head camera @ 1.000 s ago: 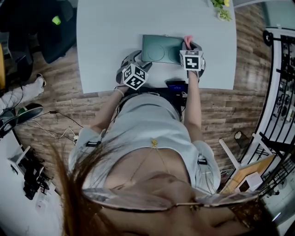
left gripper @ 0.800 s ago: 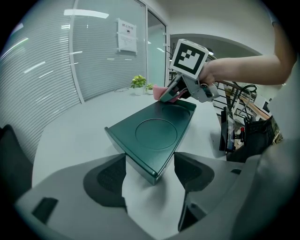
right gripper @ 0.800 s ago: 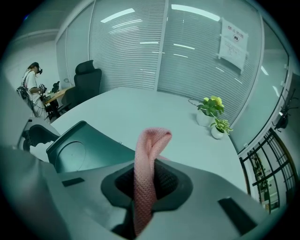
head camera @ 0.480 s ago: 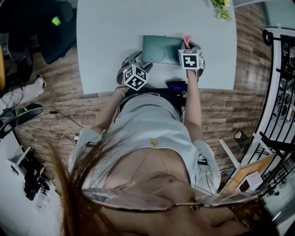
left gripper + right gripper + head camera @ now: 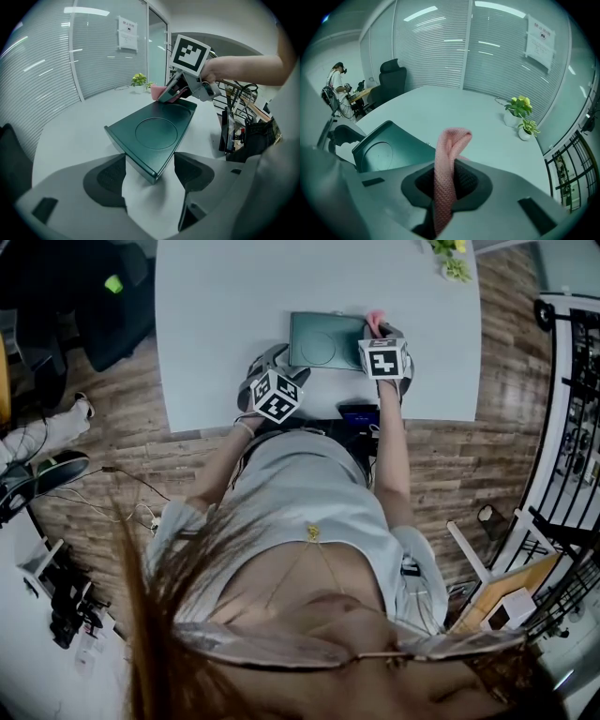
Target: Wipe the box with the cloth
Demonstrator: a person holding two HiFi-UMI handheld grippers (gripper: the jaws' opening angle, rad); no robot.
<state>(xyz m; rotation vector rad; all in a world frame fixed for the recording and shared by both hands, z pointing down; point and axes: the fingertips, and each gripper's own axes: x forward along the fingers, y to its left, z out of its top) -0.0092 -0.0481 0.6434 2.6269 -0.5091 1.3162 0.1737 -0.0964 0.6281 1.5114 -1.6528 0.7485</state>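
A flat dark green box (image 5: 328, 339) with a round mark on its lid lies near the front edge of the pale table (image 5: 234, 296). My left gripper (image 5: 270, 360) is open, its jaws on either side of the box's near left corner (image 5: 154, 176) without closing on it. My right gripper (image 5: 379, 331) is shut on a pink knitted cloth (image 5: 375, 319) at the box's right end. In the right gripper view the cloth (image 5: 447, 168) stands up in a fold between the jaws, with the box (image 5: 389, 152) just to its left.
Two small potted plants (image 5: 519, 112) stand at the table's far right. A dark phone-like device (image 5: 360, 415) sits at the table's front edge by the person's body. An office chair (image 5: 391, 77) and a distant person (image 5: 336, 79) are beyond the table.
My right gripper with the pink cloth has slid slightly to the left along the box's right end. The left gripper and the box have stayed put.
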